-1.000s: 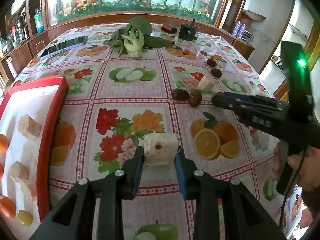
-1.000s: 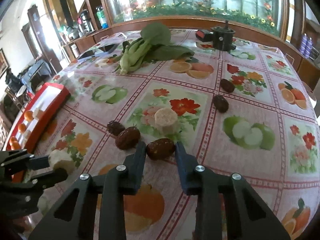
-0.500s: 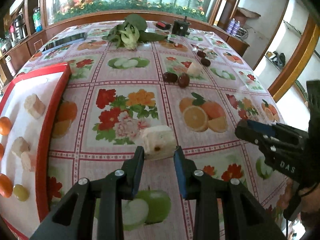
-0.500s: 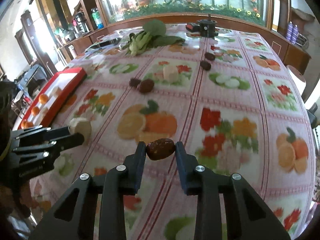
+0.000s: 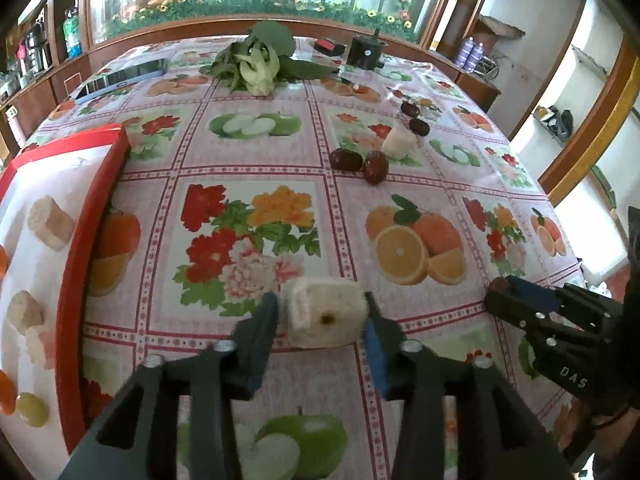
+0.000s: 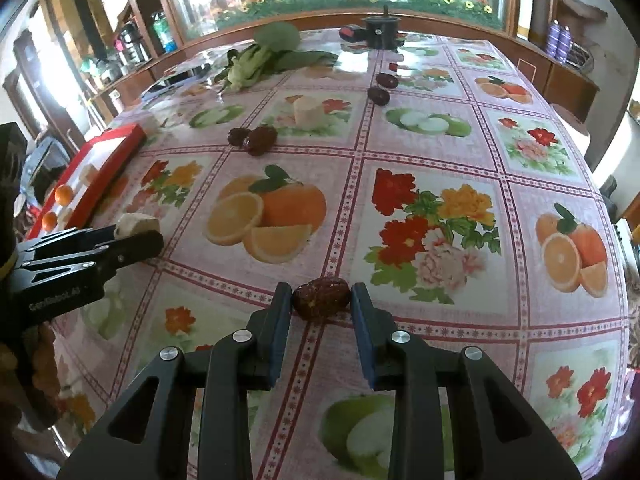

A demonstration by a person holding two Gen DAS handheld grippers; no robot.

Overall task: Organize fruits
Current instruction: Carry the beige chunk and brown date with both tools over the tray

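Note:
A pale fruit chunk sits between the fingers of my left gripper, whose jaws are opening; a thin gap shows on the chunk's left side. My right gripper is shut on a dark red date just above the tablecloth. It shows in the left wrist view at the right. A red tray at the left holds pale chunks, small oranges and a green grape. Two dates and another pale chunk lie mid-table, with two more dates behind.
A leafy green vegetable, a black round device and a dark tablet lie at the far end of the table. The table's right edge drops off to the floor. A hand holds the right gripper's handle.
My right gripper has drawn back toward the near edge with the date in it. The left gripper's jaws have widened around the pale chunk, which now sits lower between them.

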